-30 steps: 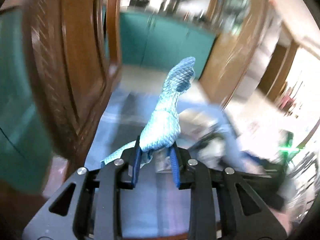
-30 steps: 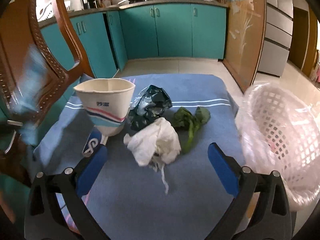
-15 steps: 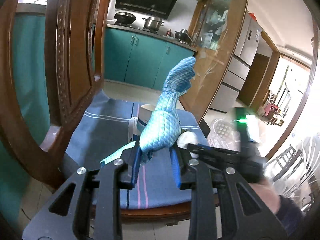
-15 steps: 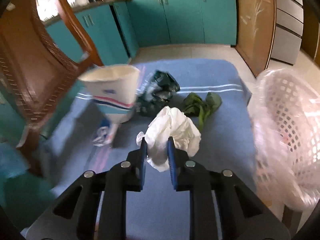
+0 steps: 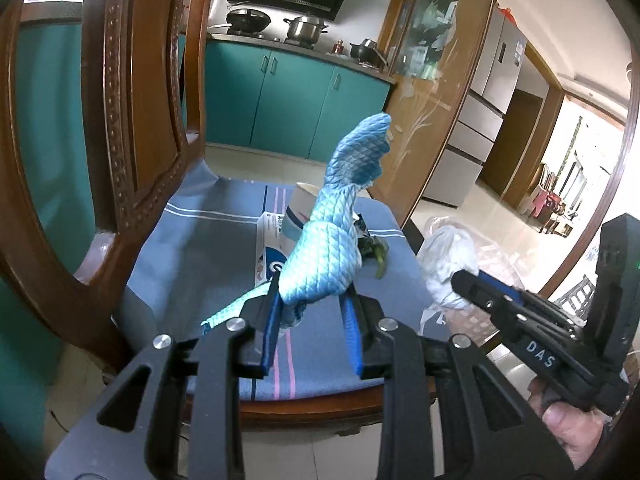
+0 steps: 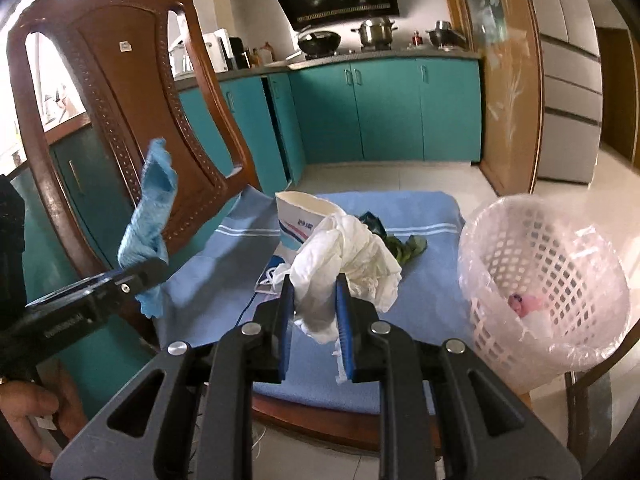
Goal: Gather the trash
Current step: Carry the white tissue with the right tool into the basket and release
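The blue striped seat cushion (image 6: 420, 216) ends at a straight front edge low in the right wrist view, with pale floor tiles beyond. On the right of the frame my white plastic lattice basket lined with a clear bag (image 6: 560, 280) stands just beside the cushion's right edge, mouth open toward me and a small pink scrap lying inside. The carved brown wooden chair back (image 6: 132, 92) closes off the upper left.

Writing I can read: "DAS" in white on the body of my right tongs (image 5: 460, 280), seen at the lower right of the left wrist view (the print on the white paper cup with red and blue stripes (image 6: 300, 220) is too small to make out).

My right tongs (image 6: 316, 300) have just been closing and now clamp the crumpled white tissue (image 6: 352, 256), held at centre frame above the cushion, left of the basket. My left tongs (image 5: 310, 300) are clamped on a light blue scaly-textured cloth (image 5: 332, 248), which stands up from the pads. Behind, on the cushion, lie the cup and a green leafy vegetable scrap (image 6: 408, 248).
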A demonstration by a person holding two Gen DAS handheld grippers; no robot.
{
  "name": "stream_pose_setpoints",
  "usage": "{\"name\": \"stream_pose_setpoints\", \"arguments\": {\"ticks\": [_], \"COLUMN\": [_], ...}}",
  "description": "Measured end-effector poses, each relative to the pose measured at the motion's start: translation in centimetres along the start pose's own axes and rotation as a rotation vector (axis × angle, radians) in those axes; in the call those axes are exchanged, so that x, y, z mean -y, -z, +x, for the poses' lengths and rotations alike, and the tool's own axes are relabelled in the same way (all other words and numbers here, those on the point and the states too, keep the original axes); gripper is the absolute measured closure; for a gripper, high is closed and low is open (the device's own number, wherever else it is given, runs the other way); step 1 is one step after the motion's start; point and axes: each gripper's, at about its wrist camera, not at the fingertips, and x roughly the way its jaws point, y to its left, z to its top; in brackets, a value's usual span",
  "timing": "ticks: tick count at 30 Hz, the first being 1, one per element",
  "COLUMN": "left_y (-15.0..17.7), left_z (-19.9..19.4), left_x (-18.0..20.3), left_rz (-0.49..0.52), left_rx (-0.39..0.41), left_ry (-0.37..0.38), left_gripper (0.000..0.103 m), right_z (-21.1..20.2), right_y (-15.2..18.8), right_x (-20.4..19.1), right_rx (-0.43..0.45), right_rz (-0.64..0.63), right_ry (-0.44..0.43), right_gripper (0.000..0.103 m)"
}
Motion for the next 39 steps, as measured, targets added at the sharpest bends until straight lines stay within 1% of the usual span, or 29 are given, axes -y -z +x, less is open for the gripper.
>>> {"name": "stream_pose_setpoints", "arguments": {"ticks": [6, 16, 27, 31, 33, 35, 36, 39], "left_y": [0.2, 0.2, 0.2, 0.2, 0.2, 0.3, 0.3, 0.4], "left_z": [-0.1, 0.1, 0.2, 0.2, 0.2, 0.1, 0.2, 0.3], "left_x": [0.0, 0.2, 0.1, 0.1, 0.1, 0.1, 0.1, 0.1], "left_rz": [0.003, 0.016, 0.018, 0.020, 0.021, 0.019, 0.020, 0.022], "left_rx": [-0.007, -0.027, -0.032, -0.031, -0.033, -0.034, -0.034, -0.037], "left_ry": [-0.013, -0.013, -0.014, -0.015, -0.016, -0.016, -0.016, -0.018], "left_gripper": [0.074, 0.074, 0.074, 0.074, 0.074, 0.074, 0.074, 0.074], "right_z": [0.4, 0.2, 0.5, 0.2, -0.2, -1.0, -1.5, -1.5], "right_y": [-0.3, -0.3, -0.2, -0.5, -1.2, -2.5, -3.3, -4.5], "right_x": [0.2, 0.2, 0.0, 0.2, 1.0, 3.0, 4.8, 9.9], "right_rx": [0.002, 0.009, -0.006, 0.008, 0.036, 0.088, 0.119, 0.159], "right_rz": [-0.006, -0.008, -0.020, -0.024, -0.014, 0.015, 0.050, 0.158], "right_ry": [-0.001, 0.004, 0.004, 0.008, 0.020, 0.062, 0.104, 0.212], "right_gripper": [0.082, 0.082, 0.082, 0.082, 0.082, 0.082, 0.082, 0.082]}}
